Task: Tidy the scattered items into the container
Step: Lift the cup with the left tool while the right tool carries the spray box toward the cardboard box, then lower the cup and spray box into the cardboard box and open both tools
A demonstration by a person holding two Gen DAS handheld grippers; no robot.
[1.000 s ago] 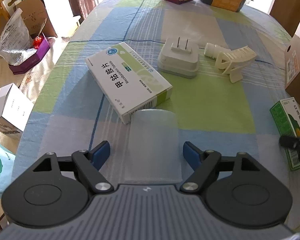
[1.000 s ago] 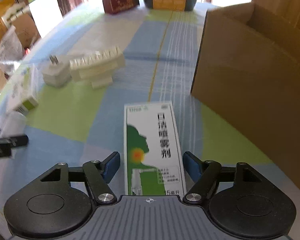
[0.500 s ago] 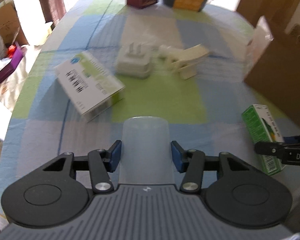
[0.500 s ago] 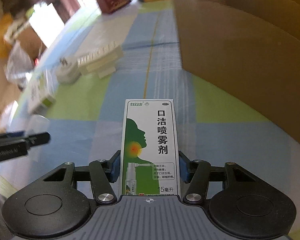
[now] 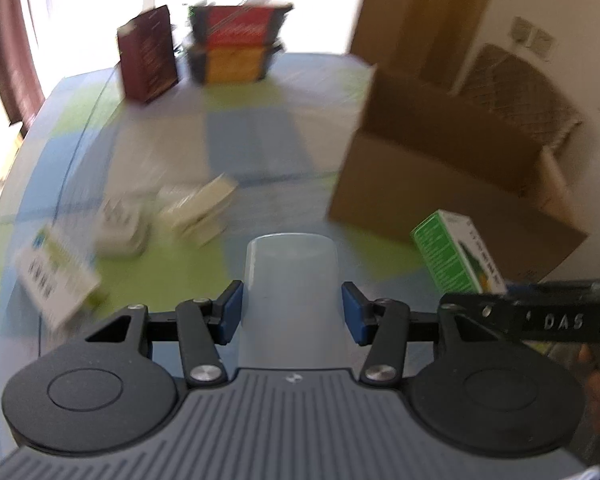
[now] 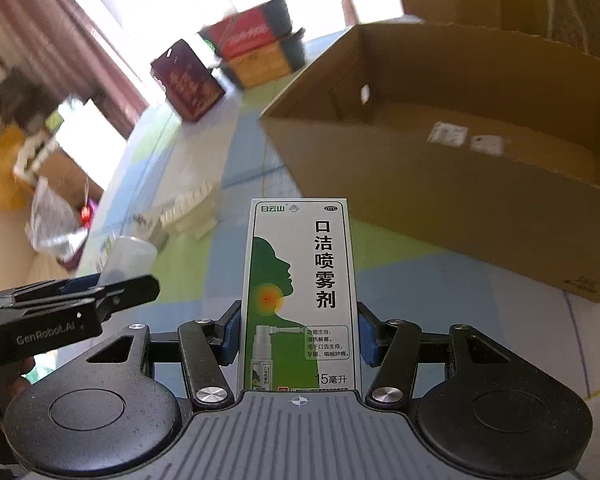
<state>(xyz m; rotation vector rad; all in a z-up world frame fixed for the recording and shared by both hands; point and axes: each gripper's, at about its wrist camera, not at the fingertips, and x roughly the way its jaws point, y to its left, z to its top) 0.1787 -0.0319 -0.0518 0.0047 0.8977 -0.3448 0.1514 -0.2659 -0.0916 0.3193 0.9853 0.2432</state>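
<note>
A: Left wrist view: the left gripper (image 5: 292, 312) is clamped on the cup (image 5: 291, 280), held above the bench (image 5: 252, 140); the box (image 5: 452, 168) sits far right.

B: Right wrist view: the right gripper (image 6: 298, 334) pinches the carton (image 6: 298, 292), with the box (image 6: 460, 184) open just ahead. Each should probably clear the near wall before letting go, one at a time.

Open-topped cardboard box (image 6: 480, 184), near wall (image 6: 380, 184) in the way
</note>
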